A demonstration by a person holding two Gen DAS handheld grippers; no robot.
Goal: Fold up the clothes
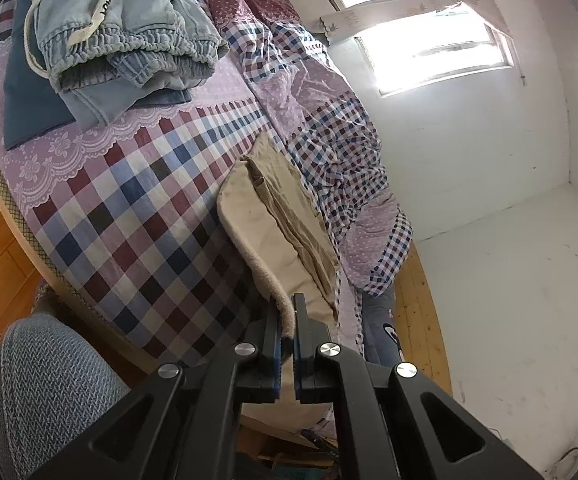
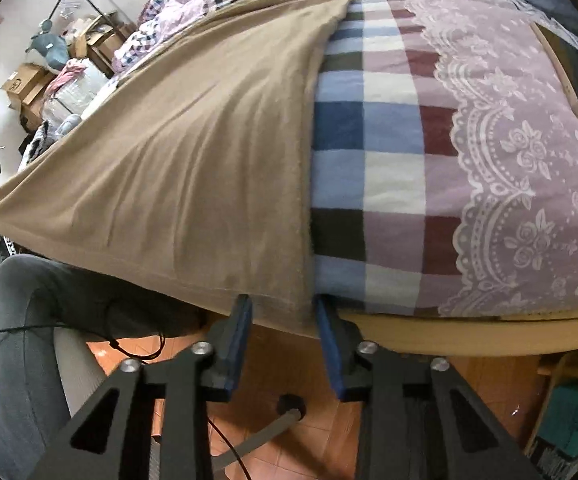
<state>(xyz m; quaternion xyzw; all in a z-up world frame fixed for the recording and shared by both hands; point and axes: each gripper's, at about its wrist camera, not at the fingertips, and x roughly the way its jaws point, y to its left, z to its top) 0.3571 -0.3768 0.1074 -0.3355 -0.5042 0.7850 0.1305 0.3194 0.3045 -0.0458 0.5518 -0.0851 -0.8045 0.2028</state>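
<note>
Now mid-fold: tan garment [image 2: 193, 152] spread along bed [image 2: 389, 168] edge, left tongs [image 1: 287, 312] clamped on its hem, right tongs [image 2: 283, 312] parted around near corner. Next, probably: close right, lift both corners together toward bed's far side.

Tan garment [image 2: 193, 168]: soft matt knit cloth with a fuzzy edge. Bedspread [image 2: 389, 168]: smooth woven check with a lace-print band. Jeans [image 1: 129, 28]: faded denim. Tongs [image 1: 287, 320]: matt black plastic, blue ribbed pads, shiny metal bolts. Floor [image 2: 285, 364]: glossy wood.

Lettering on the drawstring [image 1: 85, 20] is illegible.
</note>
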